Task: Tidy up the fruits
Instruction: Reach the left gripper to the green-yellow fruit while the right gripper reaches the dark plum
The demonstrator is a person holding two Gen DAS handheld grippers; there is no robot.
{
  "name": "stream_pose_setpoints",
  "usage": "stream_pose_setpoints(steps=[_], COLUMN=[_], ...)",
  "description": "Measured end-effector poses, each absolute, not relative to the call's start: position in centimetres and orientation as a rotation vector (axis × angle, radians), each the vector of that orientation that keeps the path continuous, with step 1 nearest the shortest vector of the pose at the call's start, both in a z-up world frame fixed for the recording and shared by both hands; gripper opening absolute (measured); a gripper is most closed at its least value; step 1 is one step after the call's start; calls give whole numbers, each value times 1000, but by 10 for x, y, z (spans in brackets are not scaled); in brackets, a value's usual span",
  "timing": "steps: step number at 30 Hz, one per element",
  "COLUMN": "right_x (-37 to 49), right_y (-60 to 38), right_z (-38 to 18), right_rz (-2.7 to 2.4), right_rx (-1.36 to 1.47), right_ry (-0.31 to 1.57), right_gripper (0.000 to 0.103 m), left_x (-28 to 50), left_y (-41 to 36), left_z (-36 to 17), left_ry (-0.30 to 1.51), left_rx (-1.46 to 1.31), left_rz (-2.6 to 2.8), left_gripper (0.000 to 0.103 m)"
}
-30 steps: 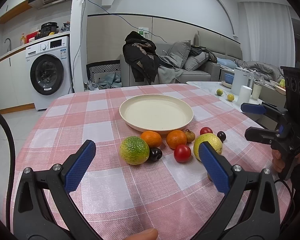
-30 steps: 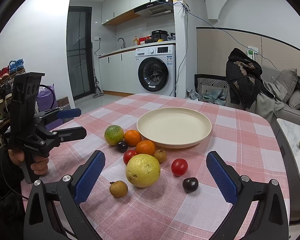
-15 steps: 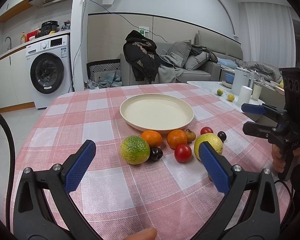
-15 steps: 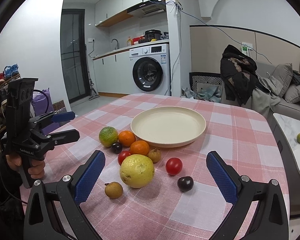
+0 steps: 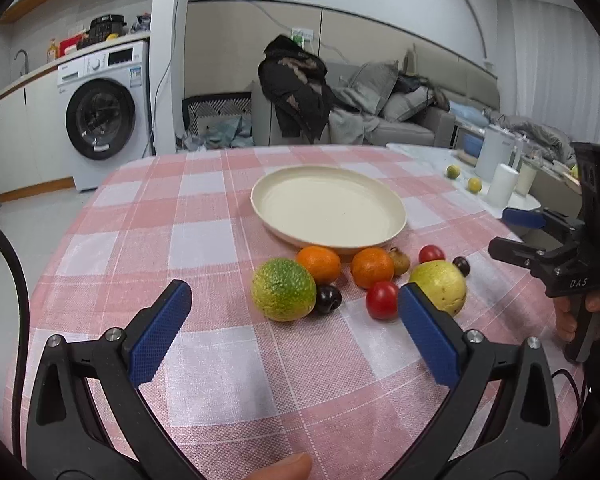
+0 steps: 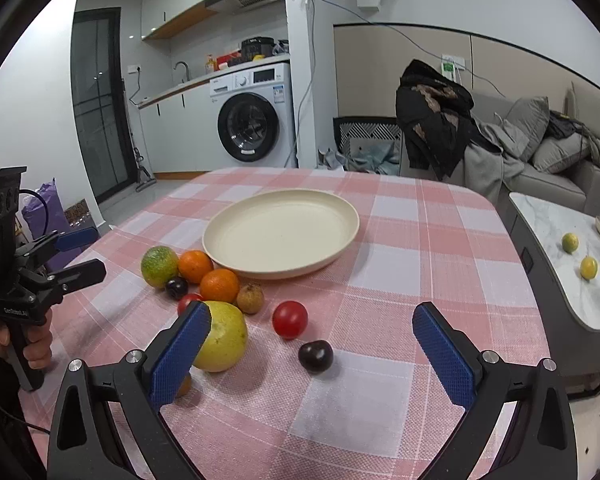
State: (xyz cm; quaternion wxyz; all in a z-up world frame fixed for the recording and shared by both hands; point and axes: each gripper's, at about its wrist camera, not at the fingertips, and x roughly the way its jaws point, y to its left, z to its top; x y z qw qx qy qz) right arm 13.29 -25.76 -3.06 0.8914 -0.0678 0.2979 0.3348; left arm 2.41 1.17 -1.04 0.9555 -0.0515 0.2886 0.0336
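An empty cream plate (image 5: 328,208) (image 6: 280,232) sits mid-table on the pink checked cloth. Fruit lies in a cluster in front of it: a green-yellow citrus (image 5: 283,289) (image 6: 159,266), two oranges (image 5: 319,264) (image 5: 372,267), a dark plum (image 5: 328,299), a red tomato (image 5: 381,300), a big yellow fruit (image 5: 440,286) (image 6: 224,336), a brown longan (image 6: 250,298), a second tomato (image 6: 289,319) and a second dark plum (image 6: 315,355). My left gripper (image 5: 296,332) is open, just short of the green citrus. My right gripper (image 6: 312,348) is open around the dark plum.
A side table (image 6: 572,248) with two small citrus fruits (image 6: 570,242) and white jugs stands to the right of the dining table. A sofa, a jacket on a chair and a washing machine (image 5: 104,116) are beyond the far edge.
My right gripper has moved forward and right; the big yellow fruit now sits by its left finger and the dark plum between the fingers. My left gripper has moved a little closer to the fruit.
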Motion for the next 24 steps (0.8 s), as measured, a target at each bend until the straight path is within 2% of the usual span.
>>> stream_pose_setpoints(steps=[12,18,21,24], right_x=[154,162,161,161], right_y=[-258,-252,-248,-244], right_z=[-62,-74,-75,-75], right_rz=[704,691,698,699], right_rx=[-161,-188,-204,-220], right_ry=[864,926,926,923], right_gripper=[102,83,69,67], left_x=[59,70,77,79], left_y=[20,23,26,27], left_z=[-27,-35,-39,-40], left_ry=[683,728,747,754], left_rx=[-82,-88,-92,-95], left_rz=[96,83,78,73], left_gripper=[103,103,102,100])
